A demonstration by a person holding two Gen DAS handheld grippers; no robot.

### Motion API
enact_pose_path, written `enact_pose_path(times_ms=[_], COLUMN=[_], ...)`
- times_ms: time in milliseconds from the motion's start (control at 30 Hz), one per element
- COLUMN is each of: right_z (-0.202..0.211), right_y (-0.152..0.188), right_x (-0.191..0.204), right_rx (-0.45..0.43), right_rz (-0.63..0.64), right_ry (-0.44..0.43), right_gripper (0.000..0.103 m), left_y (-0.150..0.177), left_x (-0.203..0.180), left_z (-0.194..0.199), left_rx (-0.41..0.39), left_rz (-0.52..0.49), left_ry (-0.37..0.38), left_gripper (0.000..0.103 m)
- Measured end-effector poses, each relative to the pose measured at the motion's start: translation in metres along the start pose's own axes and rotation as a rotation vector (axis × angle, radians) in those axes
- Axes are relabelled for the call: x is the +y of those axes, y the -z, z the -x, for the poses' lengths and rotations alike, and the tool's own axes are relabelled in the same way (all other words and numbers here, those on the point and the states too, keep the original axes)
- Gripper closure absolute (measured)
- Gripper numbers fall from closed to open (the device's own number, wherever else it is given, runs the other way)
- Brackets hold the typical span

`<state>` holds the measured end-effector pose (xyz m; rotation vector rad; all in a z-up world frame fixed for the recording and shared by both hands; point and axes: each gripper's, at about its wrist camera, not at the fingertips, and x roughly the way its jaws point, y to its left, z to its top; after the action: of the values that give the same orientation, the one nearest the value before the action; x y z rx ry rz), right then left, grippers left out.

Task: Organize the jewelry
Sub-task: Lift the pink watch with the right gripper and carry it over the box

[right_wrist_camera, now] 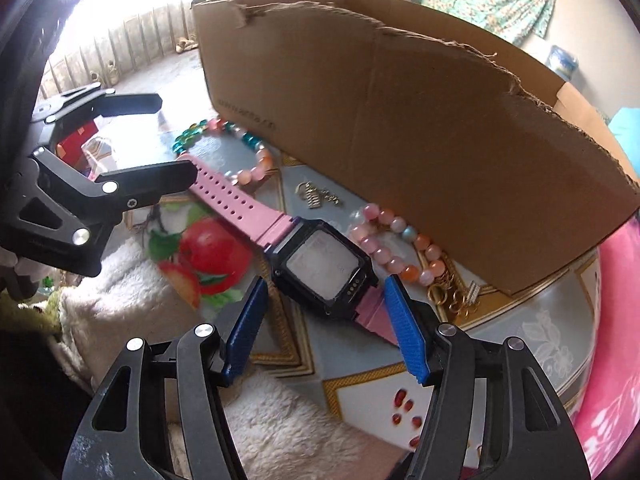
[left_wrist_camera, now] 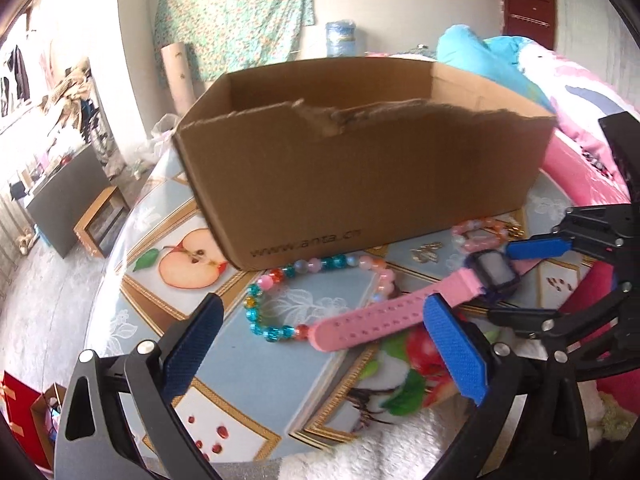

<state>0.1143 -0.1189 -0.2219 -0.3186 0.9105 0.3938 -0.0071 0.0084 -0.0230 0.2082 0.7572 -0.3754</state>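
A pink-strapped watch [left_wrist_camera: 400, 312] with a black square face [right_wrist_camera: 326, 268] lies on the table in front of an open cardboard box [left_wrist_camera: 360, 168]. My left gripper [left_wrist_camera: 320, 340] is open, its fingers either side of the strap's free end. My right gripper [right_wrist_camera: 326, 328] is open, straddling the watch's near strap; it also shows in the left wrist view [left_wrist_camera: 524, 280]. A long multicoloured bead bracelet [left_wrist_camera: 280, 296] lies under the strap. A pink-orange bead bracelet [right_wrist_camera: 400, 240] lies by the box. Small gold pieces [right_wrist_camera: 452, 296] and a metal clasp [right_wrist_camera: 316, 194] lie nearby.
The table [left_wrist_camera: 256, 380] has a glossy fruit-print cover. A white fluffy cloth [right_wrist_camera: 288, 432] lies at its near edge. Pink bedding [left_wrist_camera: 576, 112] is on the right. The floor and furniture [left_wrist_camera: 68, 200] are to the left.
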Motion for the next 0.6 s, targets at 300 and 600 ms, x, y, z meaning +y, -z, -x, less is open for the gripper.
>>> enact_pose_path(times_ms=[300, 600], right_z=[0.011, 0.013], right_y=[0.018, 0.016], right_x=[0.008, -0.031], right_rx=[-0.008, 0.039], right_rz=[-0.021, -0.077], right_ry=[0.017, -0.169], right_gripper=[0.062, 0.066], left_y=[0.005, 0.012], left_x=[-0.04, -0.066], left_z=[0.014, 0.006], left_rx=[-0.031, -0.06], left_rz=[-0.188, -0.37], left_ry=[0.031, -0.011], left_gripper=[0.006, 0.02])
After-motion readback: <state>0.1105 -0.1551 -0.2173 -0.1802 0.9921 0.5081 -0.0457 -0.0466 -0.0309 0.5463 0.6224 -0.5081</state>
